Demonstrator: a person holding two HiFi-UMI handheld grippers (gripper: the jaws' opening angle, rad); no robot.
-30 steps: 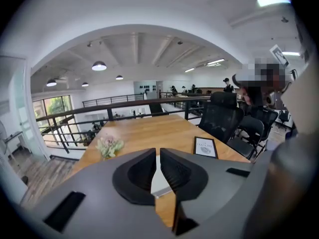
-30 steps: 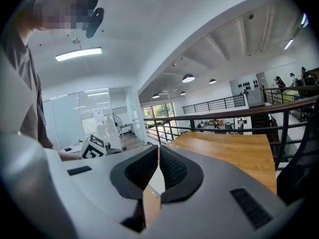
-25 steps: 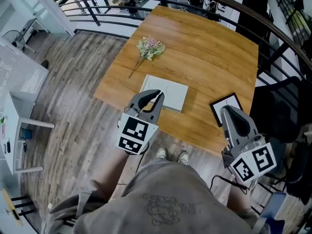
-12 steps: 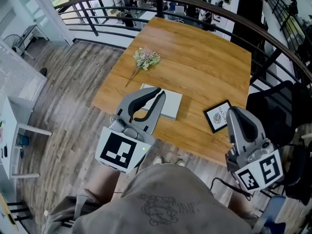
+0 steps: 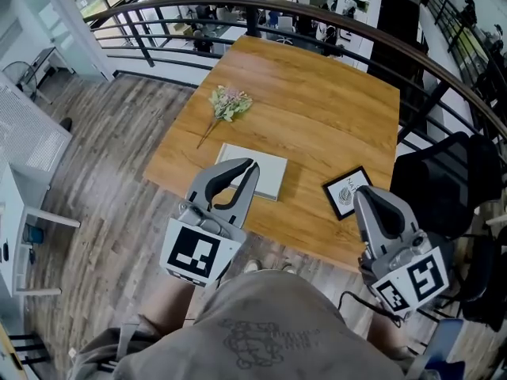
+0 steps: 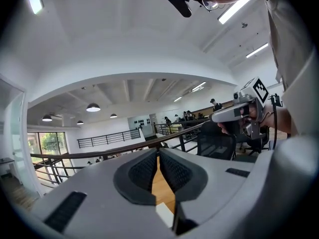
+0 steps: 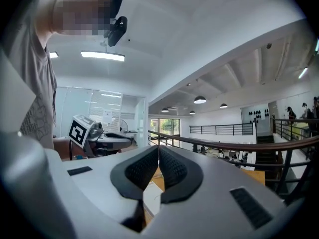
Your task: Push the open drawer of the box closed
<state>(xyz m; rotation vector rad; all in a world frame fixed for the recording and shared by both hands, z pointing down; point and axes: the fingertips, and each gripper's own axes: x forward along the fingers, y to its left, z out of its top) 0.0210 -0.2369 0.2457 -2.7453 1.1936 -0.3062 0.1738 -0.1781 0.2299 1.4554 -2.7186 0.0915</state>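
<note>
Left gripper (image 5: pixel 247 167) raised, jaws closing on nothing. Right gripper (image 5: pixel 367 196) alongside, jaws together, empty.

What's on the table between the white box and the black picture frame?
Nothing. In the head view, the stretch of wooden table between the white box and the black picture frame is bare wood.

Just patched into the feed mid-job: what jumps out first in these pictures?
The grey left hand-held gripper and right hand-held gripper fill the foreground at the near edge of the square wooden table; the left one's jaws are closing on nothing. Beyond the left one lies a flat white box, a bunch of pink flowers behind it, a black-framed picture by the right one.
</note>
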